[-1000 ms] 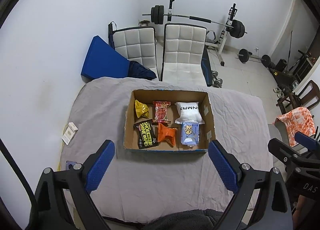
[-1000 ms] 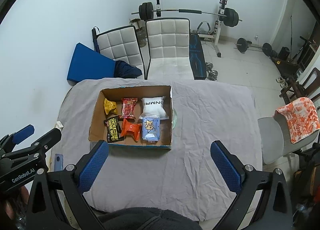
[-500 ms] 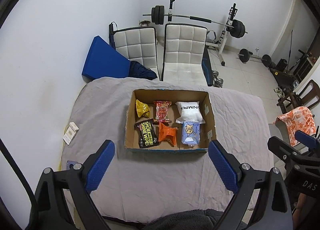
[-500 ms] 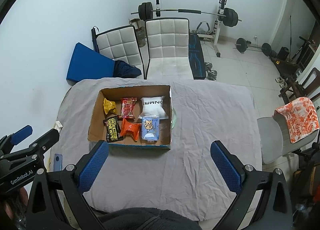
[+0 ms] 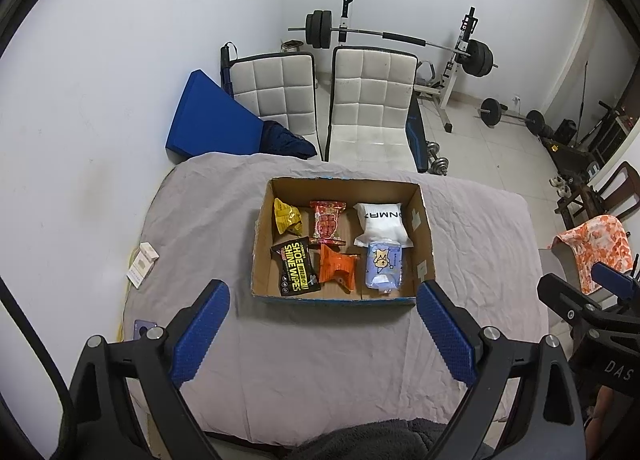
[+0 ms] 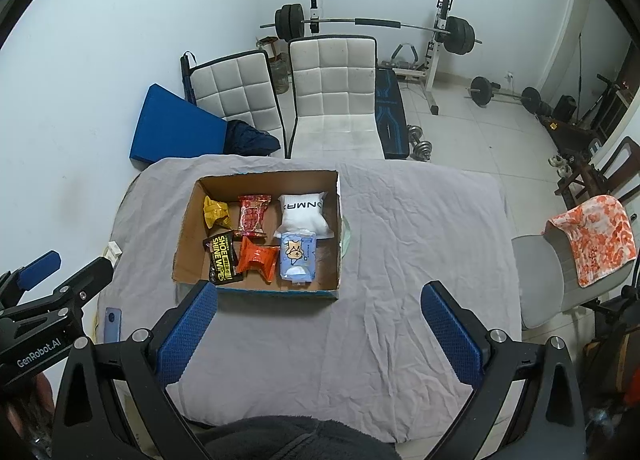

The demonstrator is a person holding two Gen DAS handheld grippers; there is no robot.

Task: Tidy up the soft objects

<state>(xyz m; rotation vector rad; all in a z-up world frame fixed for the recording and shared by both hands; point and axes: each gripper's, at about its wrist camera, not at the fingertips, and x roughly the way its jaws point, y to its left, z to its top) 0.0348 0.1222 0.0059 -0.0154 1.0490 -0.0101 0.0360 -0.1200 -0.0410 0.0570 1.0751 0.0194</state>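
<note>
Six soft packets, among them a white pouch [image 5: 383,223], a pale blue tissue pack [image 5: 384,266] and a black wipes pack [image 5: 297,269], lay inside the cardboard box [image 5: 261,238] on the grey-covered table [image 5: 320,360]. The box lay ahead of and below both sets of fingers, its long axis running across the view. The left gripper [image 5: 322,334] faced it squarely and seemed nearer, while the right gripper [image 6: 320,336] stood offset to its right; both were spread wide and held nothing.
</note>
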